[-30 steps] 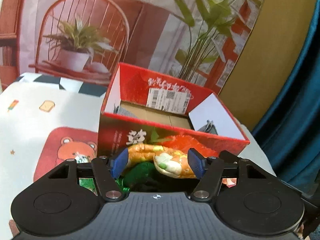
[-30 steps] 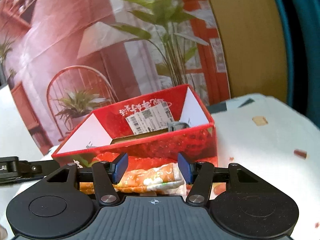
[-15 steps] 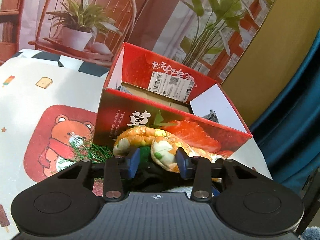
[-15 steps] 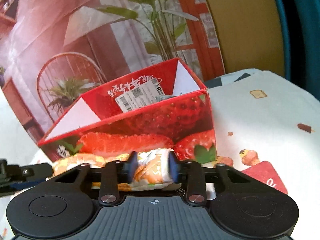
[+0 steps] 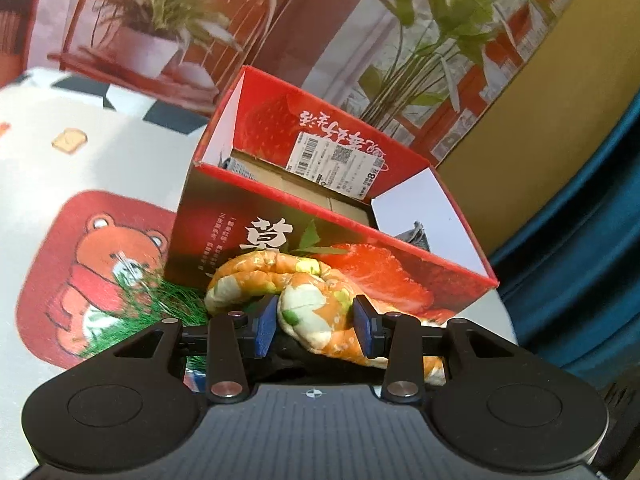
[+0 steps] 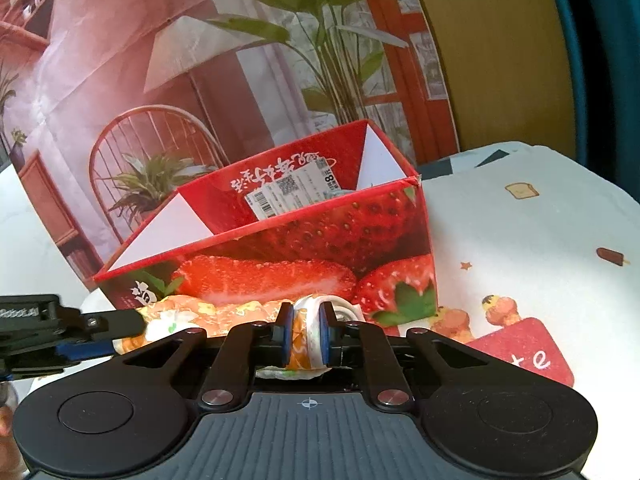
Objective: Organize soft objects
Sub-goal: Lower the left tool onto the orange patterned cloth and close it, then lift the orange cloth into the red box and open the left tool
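Observation:
An orange, white and green patterned soft cloth roll (image 5: 280,276) lies in front of a red strawberry-printed box (image 5: 288,236). My left gripper (image 5: 314,326) is shut on one fold of the roll, its blue pads pressing both sides. In the right wrist view my right gripper (image 6: 305,338) is shut tight on the other end of the same roll (image 6: 224,314), in front of the box (image 6: 304,248). The left gripper also shows there at the left edge (image 6: 60,328).
Green tinsel-like strands (image 5: 156,300) lie left of the roll on a white tablecloth with a red bear patch (image 5: 96,268). A printed backdrop with plants stands behind the box. A grey item (image 5: 412,238) sits inside the box. Blue curtain hangs at right.
Both grippers have closed on the cloth roll: the left from wide open to gripping a fold, the right from open to pinched tight. Both views have moved closer and lower toward the box.

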